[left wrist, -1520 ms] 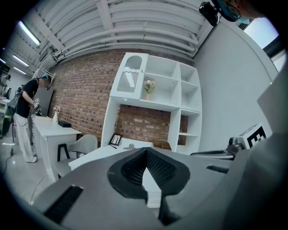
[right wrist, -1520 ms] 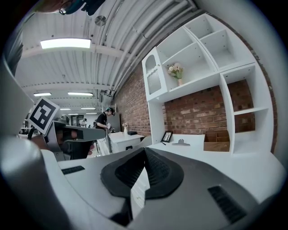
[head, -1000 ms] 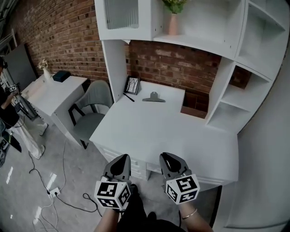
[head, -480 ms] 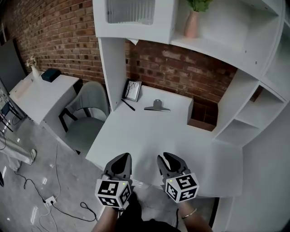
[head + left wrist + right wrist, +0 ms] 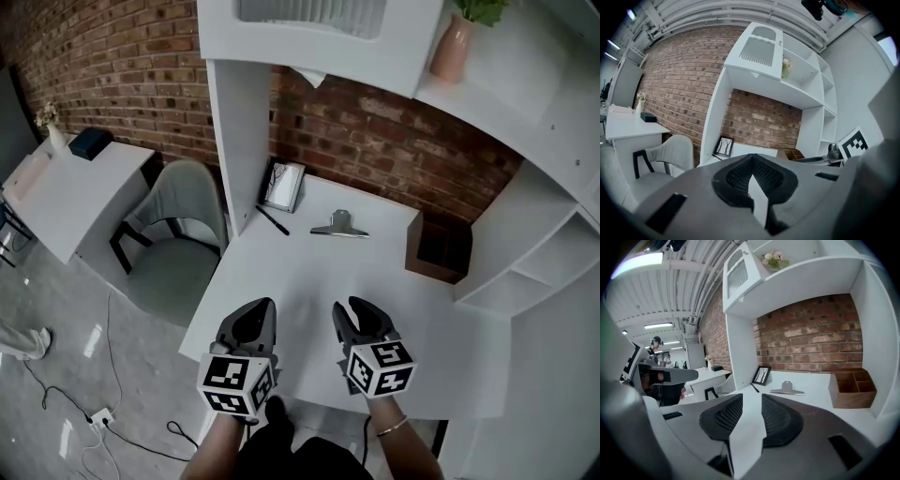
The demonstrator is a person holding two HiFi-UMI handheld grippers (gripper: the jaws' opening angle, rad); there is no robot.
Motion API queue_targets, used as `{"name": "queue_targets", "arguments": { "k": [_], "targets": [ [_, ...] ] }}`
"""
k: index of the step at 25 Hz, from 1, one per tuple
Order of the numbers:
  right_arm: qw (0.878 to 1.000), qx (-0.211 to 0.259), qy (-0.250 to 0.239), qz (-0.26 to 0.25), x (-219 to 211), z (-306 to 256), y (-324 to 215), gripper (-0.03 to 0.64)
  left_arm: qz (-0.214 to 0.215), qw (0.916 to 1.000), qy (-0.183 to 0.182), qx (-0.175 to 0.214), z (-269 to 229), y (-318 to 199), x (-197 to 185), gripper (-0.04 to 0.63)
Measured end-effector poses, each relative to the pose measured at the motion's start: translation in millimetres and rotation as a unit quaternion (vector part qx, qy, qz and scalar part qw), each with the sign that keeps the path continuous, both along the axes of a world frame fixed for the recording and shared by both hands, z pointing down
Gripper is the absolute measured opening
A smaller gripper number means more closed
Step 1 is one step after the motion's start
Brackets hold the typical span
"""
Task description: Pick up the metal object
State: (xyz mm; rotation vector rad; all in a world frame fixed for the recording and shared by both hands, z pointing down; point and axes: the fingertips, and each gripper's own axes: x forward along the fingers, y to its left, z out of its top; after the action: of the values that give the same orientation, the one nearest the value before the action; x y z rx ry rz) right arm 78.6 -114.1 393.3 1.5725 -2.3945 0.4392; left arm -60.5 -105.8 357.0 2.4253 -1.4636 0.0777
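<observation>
Left gripper [image 5: 255, 314]: over the near edge of the desk [image 5: 309, 281], fingers pressed together, nothing between them.
Right gripper [image 5: 356, 314]: just beside it, fingers opening, the gap between them empty.
Metal clip [image 5: 339, 225]: flat on the desk's far part, well apart from both grippers.
Pen [image 5: 273, 220], picture frame [image 5: 284, 186]: left of the clip.
Wooden organiser [image 5: 441, 248]: to its right.

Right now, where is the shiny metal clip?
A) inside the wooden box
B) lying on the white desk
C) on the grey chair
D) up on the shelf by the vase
B: the metal clip lies flat on the white desk, between the black pen and the wooden box, near the brick wall.
</observation>
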Motion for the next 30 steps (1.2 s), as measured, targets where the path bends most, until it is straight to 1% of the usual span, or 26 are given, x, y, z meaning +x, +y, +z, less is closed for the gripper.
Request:
{"name": "queue_targets", "arguments": {
  "k": [4, 7, 11, 13, 18, 21, 24, 30],
  "targets": [
    [1.000, -0.002, 0.013, 0.013, 1, 4, -39, 0.112, 0.001, 1.0000, 0.006, -0.008, 10, -25, -9, 0.008],
    [0.999, -0.009, 0.040, 0.005, 6, 14, -64, 0.112, 0.000, 0.9999, 0.008, -0.013, 17, -39, -11, 0.008],
    [0.997, -0.027, 0.073, 0.008, 15, 33, -97, 0.115, 0.004, 0.9998, 0.015, -0.016, 24, -58, -6, 0.008],
    [0.996, -0.039, 0.085, 0.007, 17, 44, -113, 0.132, 0.003, 0.9997, 0.018, -0.018, 29, -68, -2, 0.008],
    [0.994, -0.062, 0.093, 0.011, 24, 69, -151, 0.132, 0.001, 0.9988, 0.033, -0.036, 45, -100, 13, 0.008],
    [0.994, -0.073, 0.083, 0.024, 33, 81, -173, 0.138, -0.005, 0.9984, 0.038, -0.042, 54, -117, 17, 0.008],
    [0.993, -0.084, 0.080, 0.036, 44, 91, -197, 0.161, -0.007, 0.9982, 0.040, -0.044, 60, -130, 19, 0.008],
    [0.990, -0.102, 0.088, 0.034, 55, 101, -240, 0.193, -0.007, 0.9972, 0.047, -0.057, 79, -154, 24, 0.008]
  ]
}}
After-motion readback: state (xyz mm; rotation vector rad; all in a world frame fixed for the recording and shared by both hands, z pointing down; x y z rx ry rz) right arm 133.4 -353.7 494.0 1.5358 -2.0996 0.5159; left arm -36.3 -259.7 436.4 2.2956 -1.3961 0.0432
